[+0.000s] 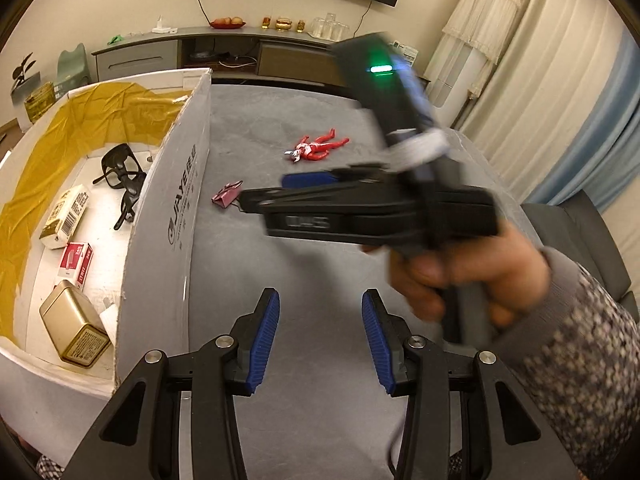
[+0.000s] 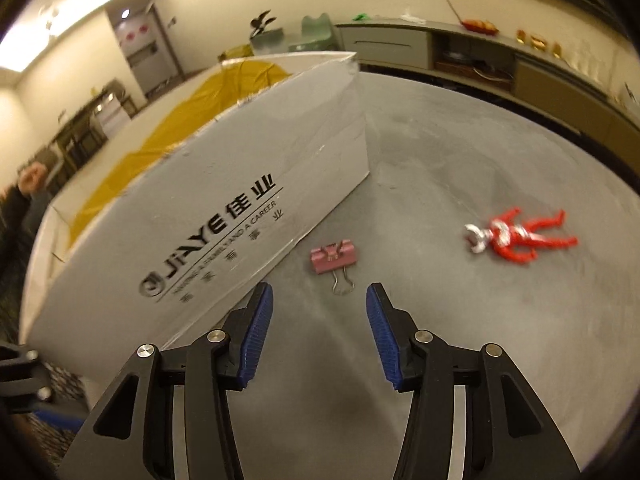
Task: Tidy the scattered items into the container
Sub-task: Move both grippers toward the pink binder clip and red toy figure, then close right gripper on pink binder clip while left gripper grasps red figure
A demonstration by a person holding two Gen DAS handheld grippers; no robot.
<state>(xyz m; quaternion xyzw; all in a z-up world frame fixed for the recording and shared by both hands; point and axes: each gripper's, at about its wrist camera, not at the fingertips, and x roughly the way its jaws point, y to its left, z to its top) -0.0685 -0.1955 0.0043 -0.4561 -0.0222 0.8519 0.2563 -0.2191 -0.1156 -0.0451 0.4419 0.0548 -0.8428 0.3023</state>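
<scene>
The white cardboard box (image 1: 160, 216) stood along the left side of the grey table (image 1: 312, 264), its long printed wall facing the open surface. Inside it lay black glasses (image 1: 122, 178) toward the far end, then a white packet (image 1: 66, 216), a small red and white box (image 1: 76, 264) and a gold tin (image 1: 74, 328) at the near end, with yellow tape (image 1: 60, 136) lining the far inner wall.

2 things were left out on the table. A pink binder clip (image 2: 333, 258) lay just beside the box's long wall, and a red and silver toy figure (image 2: 520, 236) lay flat farther out toward the table's middle, well apart from the box.

The right gripper (image 2: 320, 328) hung over the table just short of the clip, its 2 blue-padded fingers (image 2: 256, 334) spread with nothing between them; a hand (image 1: 460, 280) in a speckled grey sleeve (image 1: 580, 340) held it. The left gripper (image 1: 320, 336) hovered near the table's front edge beside the box, fingers likewise spread and empty.
</scene>
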